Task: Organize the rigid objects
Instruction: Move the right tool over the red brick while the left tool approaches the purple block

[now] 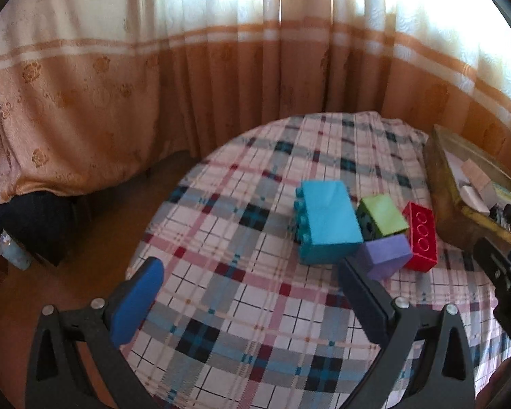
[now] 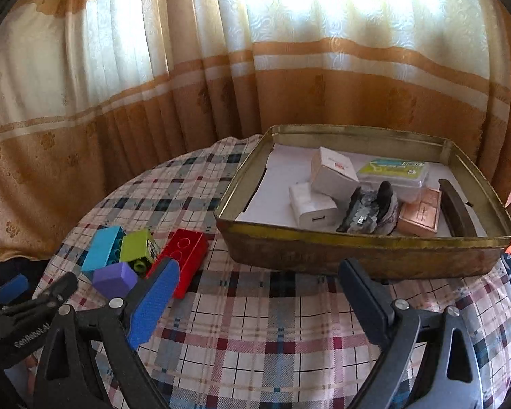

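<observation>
Four toy blocks cluster on the plaid-covered round table (image 1: 242, 306): a large teal brick (image 1: 327, 223), a green brick (image 1: 383, 216), a purple block (image 1: 385, 259) and a red brick (image 1: 420, 237). My left gripper (image 1: 252, 272) hovers open just short of them, its right finger near the purple block. In the right wrist view the teal brick (image 2: 102, 248), green brick (image 2: 138, 245), purple block (image 2: 115, 279) and red brick (image 2: 187, 255) lie at the left. My right gripper (image 2: 259, 276) is open and holds nothing, in front of a gold tin tray (image 2: 357, 252).
The tray holds a white box (image 2: 334, 172), a white charger (image 2: 311, 209), a clear plastic case (image 2: 393, 173), a dark patterned object (image 2: 371, 211), a copper-coloured box (image 2: 420, 214) and a dark bar (image 2: 456, 208). An orange and cream curtain (image 1: 187, 68) hangs behind the table. The floor drops off at left.
</observation>
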The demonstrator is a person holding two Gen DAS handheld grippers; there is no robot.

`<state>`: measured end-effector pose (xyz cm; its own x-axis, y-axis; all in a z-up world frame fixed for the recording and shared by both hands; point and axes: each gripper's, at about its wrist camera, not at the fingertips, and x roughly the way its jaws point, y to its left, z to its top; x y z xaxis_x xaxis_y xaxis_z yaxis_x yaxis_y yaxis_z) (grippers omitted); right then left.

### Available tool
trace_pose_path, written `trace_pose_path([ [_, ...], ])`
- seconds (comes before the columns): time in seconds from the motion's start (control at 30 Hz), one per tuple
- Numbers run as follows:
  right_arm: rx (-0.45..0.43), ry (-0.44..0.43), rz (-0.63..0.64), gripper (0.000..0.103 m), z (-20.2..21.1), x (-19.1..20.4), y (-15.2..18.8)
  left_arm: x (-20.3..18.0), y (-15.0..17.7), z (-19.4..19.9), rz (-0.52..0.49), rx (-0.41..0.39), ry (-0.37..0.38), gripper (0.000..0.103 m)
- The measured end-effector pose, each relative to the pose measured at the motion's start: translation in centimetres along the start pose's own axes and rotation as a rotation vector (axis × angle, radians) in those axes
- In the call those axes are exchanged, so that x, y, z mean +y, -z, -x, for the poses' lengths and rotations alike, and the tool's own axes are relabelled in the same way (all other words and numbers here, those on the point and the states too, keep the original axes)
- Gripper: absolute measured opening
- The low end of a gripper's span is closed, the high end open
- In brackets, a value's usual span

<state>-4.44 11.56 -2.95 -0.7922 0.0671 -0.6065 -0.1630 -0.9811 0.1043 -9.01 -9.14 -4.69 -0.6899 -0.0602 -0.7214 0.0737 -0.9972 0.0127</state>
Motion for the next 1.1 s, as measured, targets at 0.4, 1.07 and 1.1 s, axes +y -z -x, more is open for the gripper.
trace_pose_path([
  [0.4, 0.101, -0.105, 0.007, 0.088, -1.9, 2.6, 0.7, 0.5, 0.4, -2.0, 0.029, 0.122, 0.031, 0.103],
  [1.07, 0.185, -0.107, -0.061, 0.071, -6.5, 4.9, -0.7, -0.4, 0.5, -2.7, -0.034, 0.153, -0.025, 0.103],
  [1.1, 0.186, -0.100, -0.056, 0.071, -6.6, 5.0, -0.8, -0.4, 0.5, -2.7, -0.032, 0.154, -0.023, 0.103],
])
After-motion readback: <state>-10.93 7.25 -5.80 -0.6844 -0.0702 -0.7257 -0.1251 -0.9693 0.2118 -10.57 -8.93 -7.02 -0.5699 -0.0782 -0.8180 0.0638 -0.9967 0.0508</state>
